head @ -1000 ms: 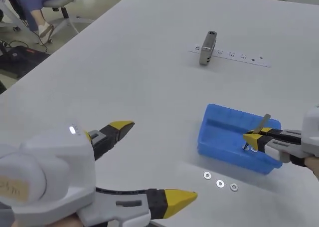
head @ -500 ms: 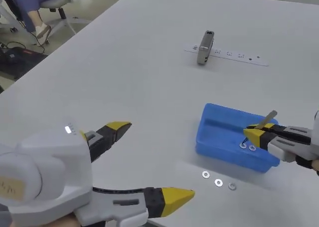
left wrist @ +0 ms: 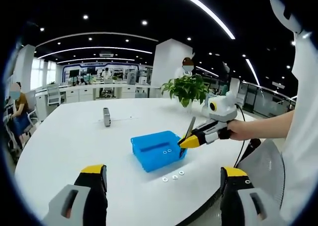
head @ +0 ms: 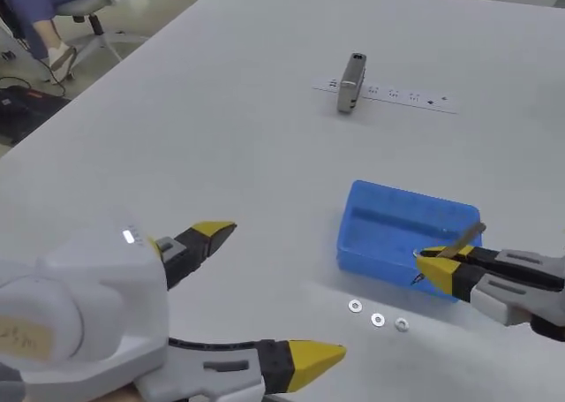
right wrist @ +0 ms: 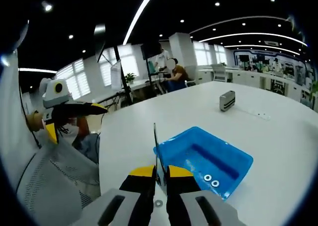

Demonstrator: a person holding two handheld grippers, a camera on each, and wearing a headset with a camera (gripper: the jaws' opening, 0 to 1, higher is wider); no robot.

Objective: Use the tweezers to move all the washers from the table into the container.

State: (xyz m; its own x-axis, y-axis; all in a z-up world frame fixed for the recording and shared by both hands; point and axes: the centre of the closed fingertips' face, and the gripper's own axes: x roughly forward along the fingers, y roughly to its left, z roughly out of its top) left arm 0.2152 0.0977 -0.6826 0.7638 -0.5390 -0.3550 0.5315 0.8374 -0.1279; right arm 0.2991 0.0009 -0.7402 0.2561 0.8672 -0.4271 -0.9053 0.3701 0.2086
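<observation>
left gripper [head: 284, 291]: nearest me, well short of the container [head: 357, 243] on its near left side. the jaws are spread wide and hold nothing. it is idle.
loose washers [head: 378, 319]: three in a short row on the table [head: 221, 146], just in front of the container's near wall, apart from it and from each other.
right gripper [head: 428, 262]: at the container's near right corner, jaws pinched narrow on the tweezers [head: 468, 236].
what changed: half a second ago the tweezers' tips were down inside the container, over its floor. now the right gripper has backed out to the near wall, on the side of the loose washers.
meaning for the task: i judge a drop is just finished and the next pickup is starting. three washers are still outside the container, so the job is partway.
washers inside [right wrist: 211, 180]: in the right gripper view, two lie side by side on the container's floor, close to its near wall.
hard to make out: the tweezers' tips sit against the blue wall behind the yellow jaw ends, so i cannot tell whether they are empty. in the right gripper view the tweezers are edge-on, just a thin line. in the head view the right gripper's body is cut off at the frame edge.
beyond the container: a power strip [head: 388, 94] with a grey block [head: 349, 82] on it, well apart from the container and no part of this job.
</observation>
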